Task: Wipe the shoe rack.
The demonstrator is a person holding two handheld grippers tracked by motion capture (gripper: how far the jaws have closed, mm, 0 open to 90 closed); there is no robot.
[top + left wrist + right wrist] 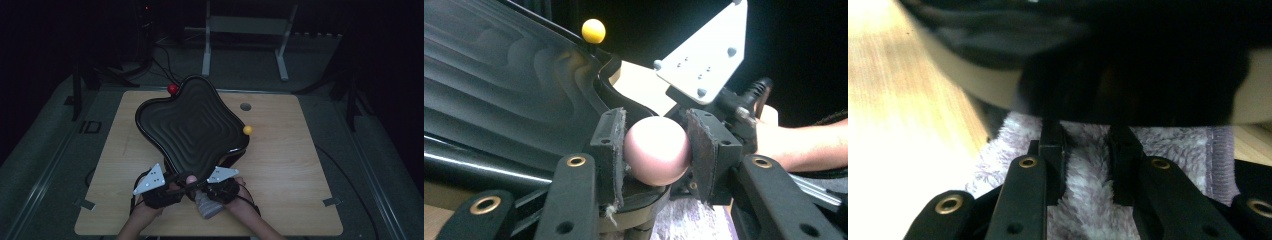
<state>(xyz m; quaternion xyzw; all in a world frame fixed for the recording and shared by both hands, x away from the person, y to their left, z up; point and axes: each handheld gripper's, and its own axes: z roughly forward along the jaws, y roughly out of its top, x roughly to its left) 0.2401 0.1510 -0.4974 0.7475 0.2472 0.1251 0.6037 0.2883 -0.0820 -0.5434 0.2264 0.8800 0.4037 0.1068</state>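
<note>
My left gripper (656, 150) pinches the pink knob (657, 156) on the tray's (192, 125) near rim. My right gripper (1088, 150) is clamped on the cloth (1088, 210) under that edge. If the knob slips, the tilted tray drops. Behind the cloth all is blurred dark.

Both forearms come in side by side, the hands close together. The left gripper (172, 181) has its pads (611, 145) pressed on either side of a pink ball (656, 156). The right gripper (1087, 150), just beside it, has its jaws drawn close, pinching a fluffy cloth (1088, 210) between them.
</note>
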